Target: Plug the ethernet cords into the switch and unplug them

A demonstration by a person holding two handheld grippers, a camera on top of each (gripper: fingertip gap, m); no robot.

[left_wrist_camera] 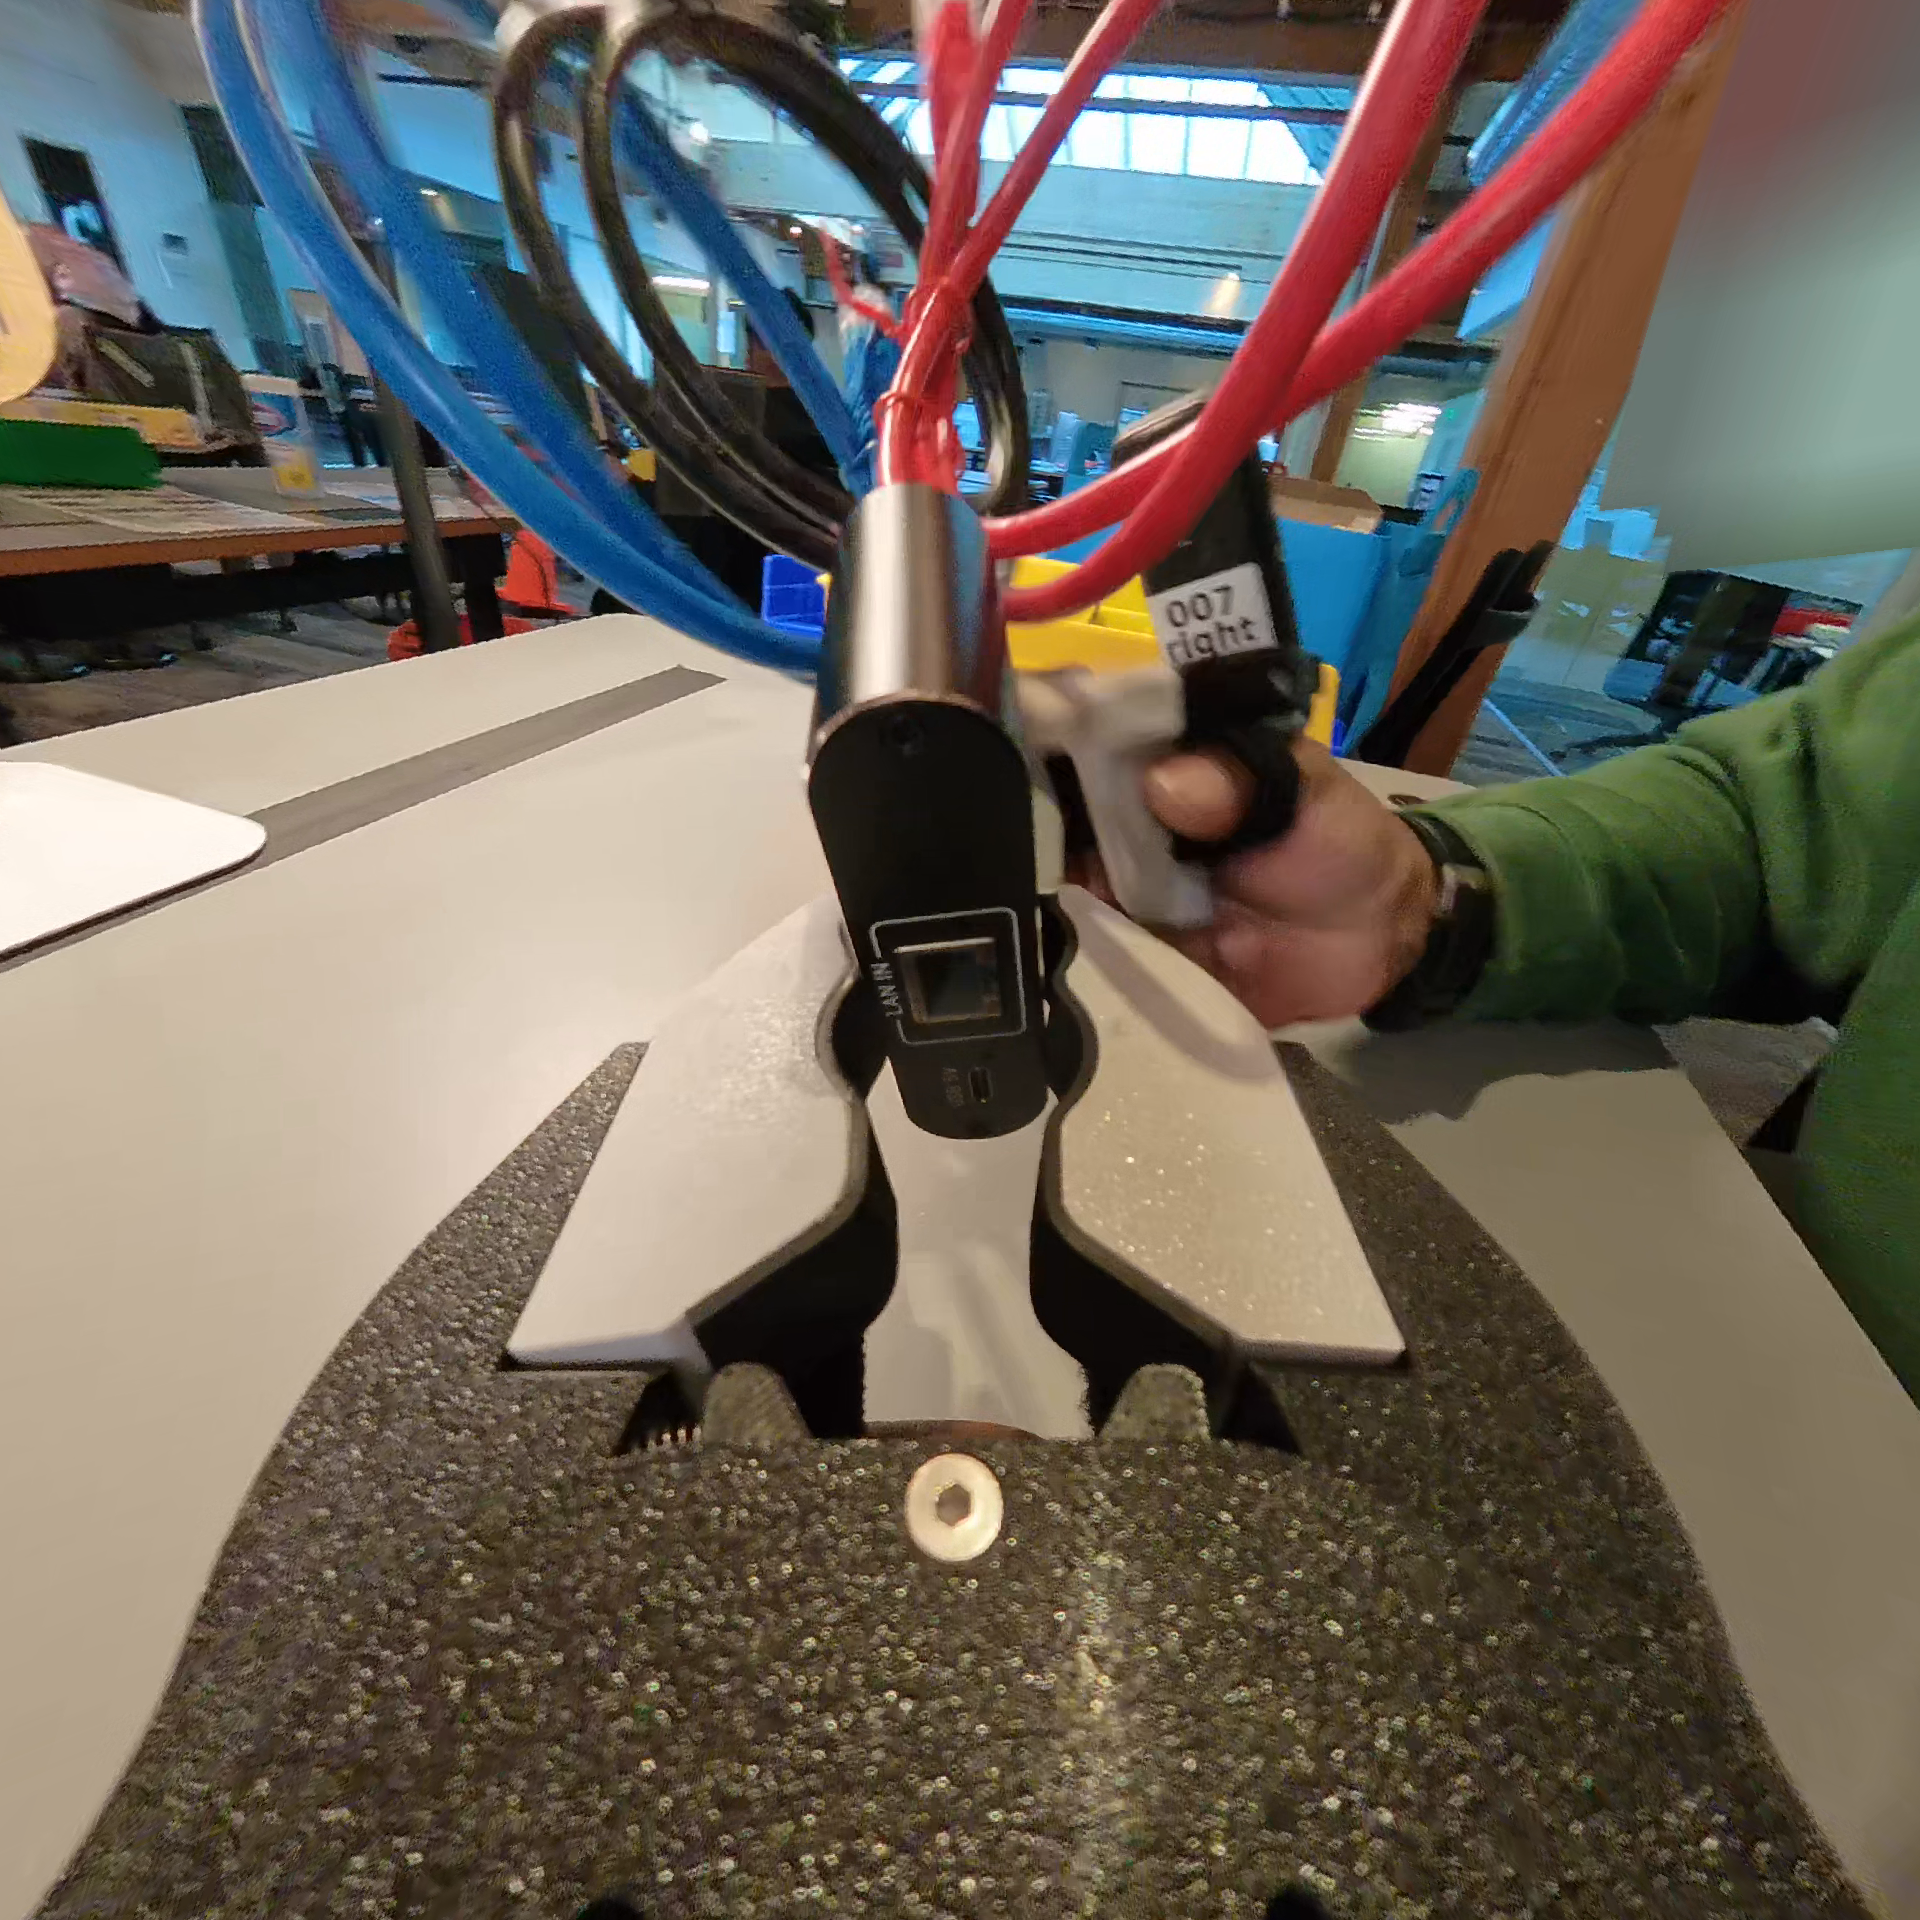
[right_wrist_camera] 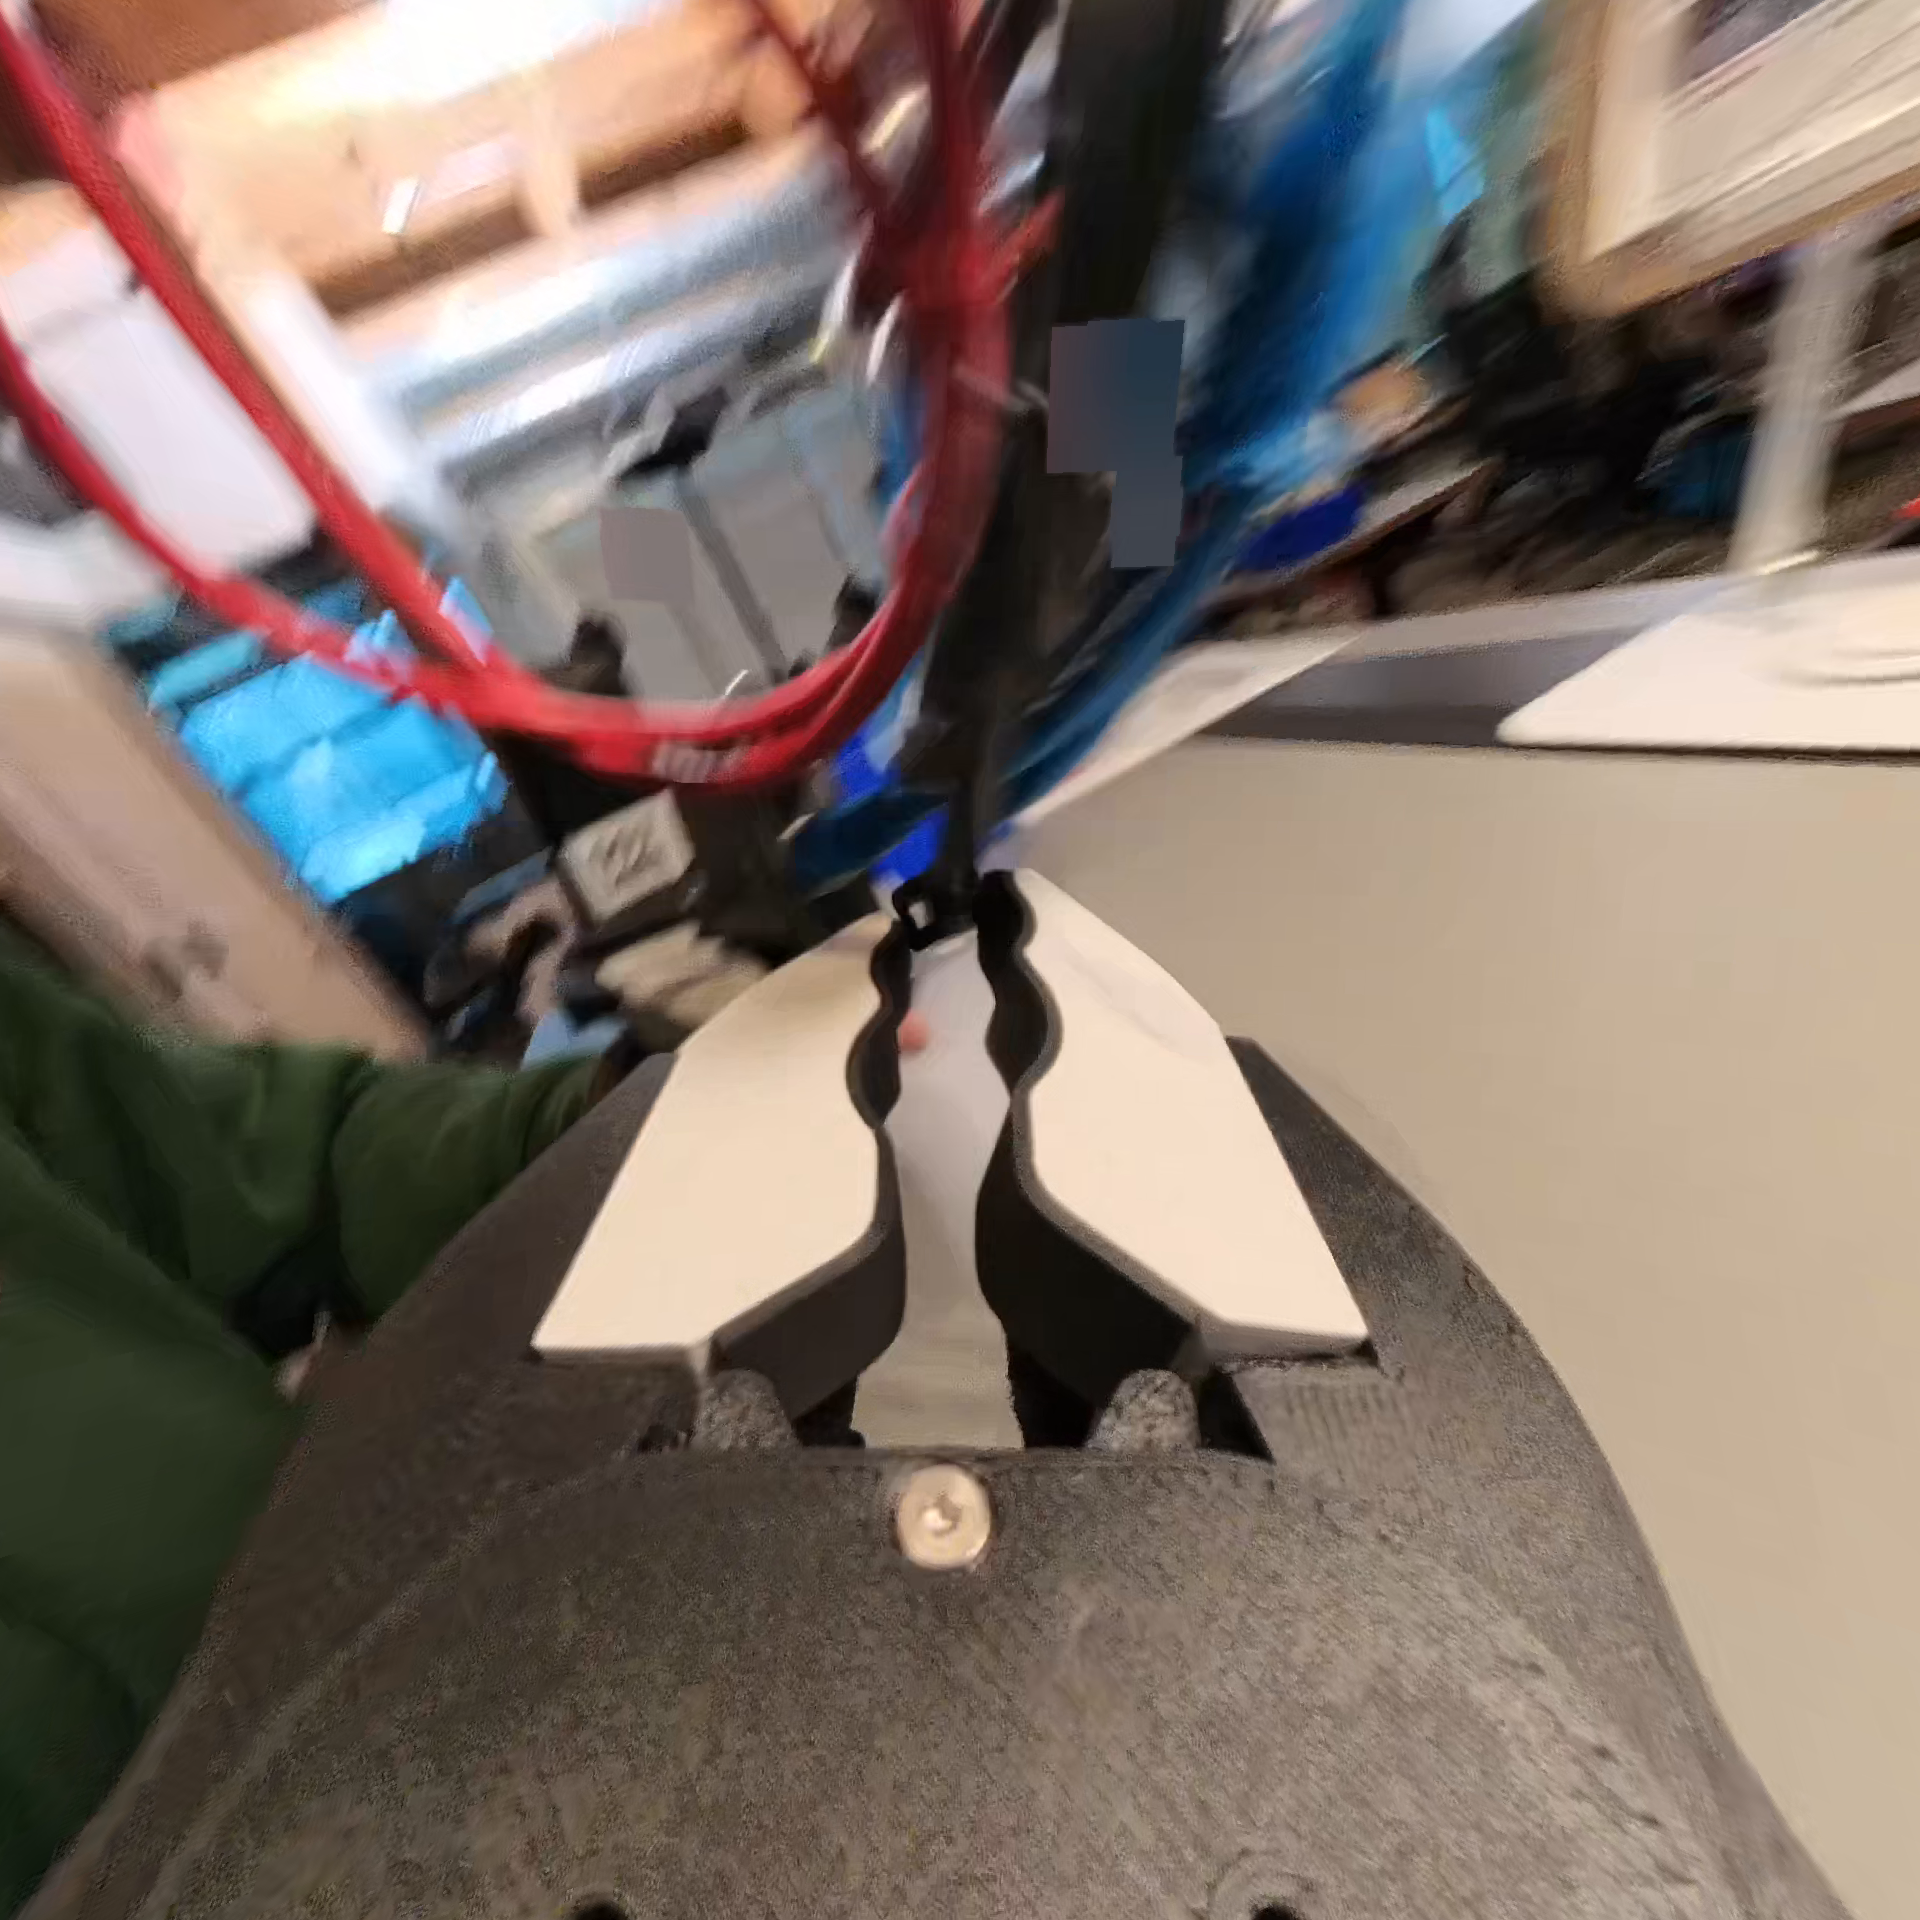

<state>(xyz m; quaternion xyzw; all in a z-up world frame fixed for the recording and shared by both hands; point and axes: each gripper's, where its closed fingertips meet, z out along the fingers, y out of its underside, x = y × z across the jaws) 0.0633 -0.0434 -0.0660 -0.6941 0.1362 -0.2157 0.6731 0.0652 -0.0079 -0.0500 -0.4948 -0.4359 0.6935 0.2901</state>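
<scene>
Left gripper point(left_wrist_camera: 954, 1023): clamping the lower end of the black switch point(left_wrist_camera: 935, 883), fingers pressed against its two sides, holding it tilted above the grey table point(left_wrist_camera: 364, 1039).

Switch: showing one empty port point(left_wrist_camera: 954, 982) on the end face, a smaller slot beneath it; metal-coloured upper body rising toward the cords.

Red cords point(left_wrist_camera: 1091, 416): looping down from above, bundled with a red tie just above the switch, hanging in the air.

Blue cords point(left_wrist_camera: 499, 364): sweeping from upper left behind the switch; far ends hidden behind it.

Black cords point(left_wrist_camera: 644, 312): forming loops between the blue and the red; ends not visible.

Right gripper point(right_wrist_camera: 948, 914): fingers nearly together, tips pinching a thin black cable tie point(right_wrist_camera: 920, 920) at the foot of the hanging cord bundle; view heavily blurred, so exact contact hard to judge. Also appearing in the left wrist view point(left_wrist_camera: 1195, 665), just right of the switch, gripped by a hand point(left_wrist_camera: 1278, 873) in a green sleeve point(left_wrist_camera: 1714, 810).

Background: white pad point(left_wrist_camera: 94, 842) lying on the table at far left; yellow bin point(left_wrist_camera: 1081, 613) and blue bins point(left_wrist_camera: 795, 597) sitting beyond the table edge.
</scene>
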